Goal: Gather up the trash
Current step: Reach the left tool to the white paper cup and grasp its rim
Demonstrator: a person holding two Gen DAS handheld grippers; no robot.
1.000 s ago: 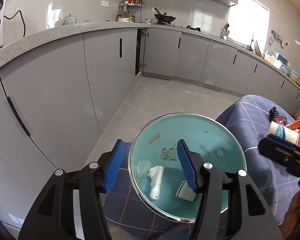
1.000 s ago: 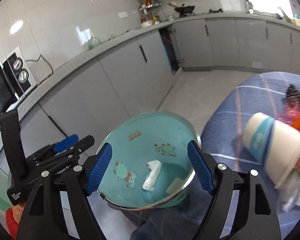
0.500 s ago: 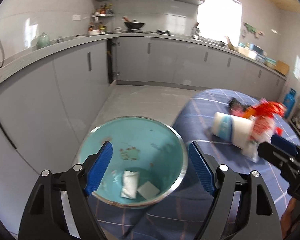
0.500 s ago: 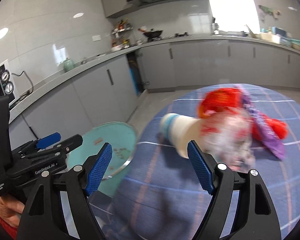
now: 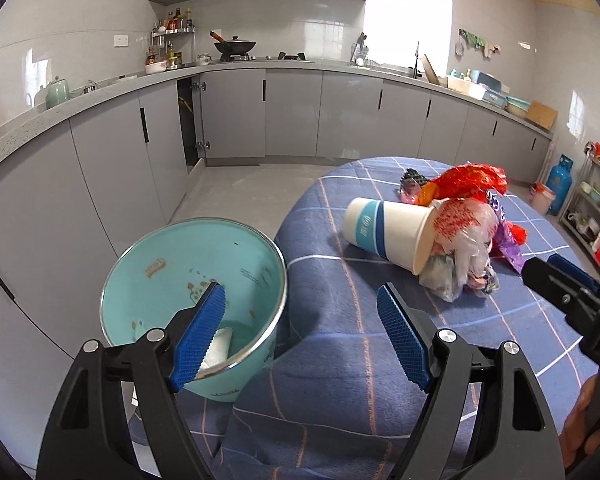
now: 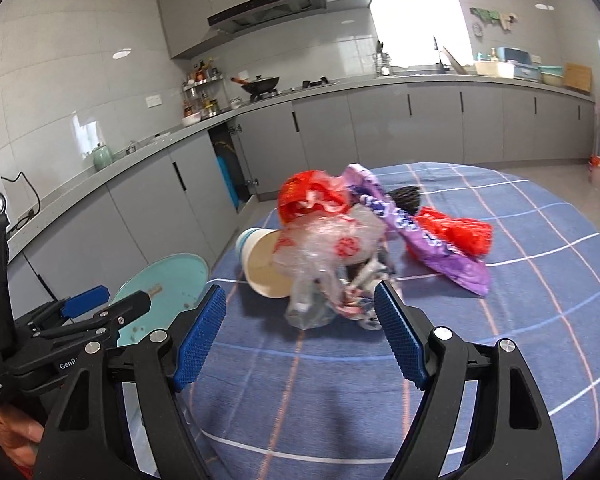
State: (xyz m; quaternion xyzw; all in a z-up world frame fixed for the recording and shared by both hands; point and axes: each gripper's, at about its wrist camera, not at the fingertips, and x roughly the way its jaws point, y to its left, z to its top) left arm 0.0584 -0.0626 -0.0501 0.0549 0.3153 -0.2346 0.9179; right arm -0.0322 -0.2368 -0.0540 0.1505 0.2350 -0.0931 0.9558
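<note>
A teal bin (image 5: 196, 276) stands beside the table's left edge, with white paper scraps (image 5: 220, 346) at its bottom; it also shows in the right wrist view (image 6: 168, 284). A trash pile lies on the blue checked tablecloth (image 5: 340, 320): a tipped white and blue paper cup (image 5: 384, 232), a crumpled clear plastic bag (image 6: 324, 252), red wrappers (image 6: 456, 232) and a purple wrapper (image 6: 432, 248). My left gripper (image 5: 300, 336) is open and empty, over the table edge next to the bin. My right gripper (image 6: 296, 332) is open and empty, just short of the pile.
Grey kitchen cabinets (image 5: 292, 116) and a counter run along the left and far walls, with one cabinet door (image 5: 188, 120) ajar. A blue gas cylinder (image 5: 560, 184) and a shelf rack (image 5: 596, 208) stand at the far right. Floor lies between table and cabinets.
Both grippers have swung right from over the bin toward the trash pile on the table. The left gripper's jaws have opened wider. The bin has not moved.
</note>
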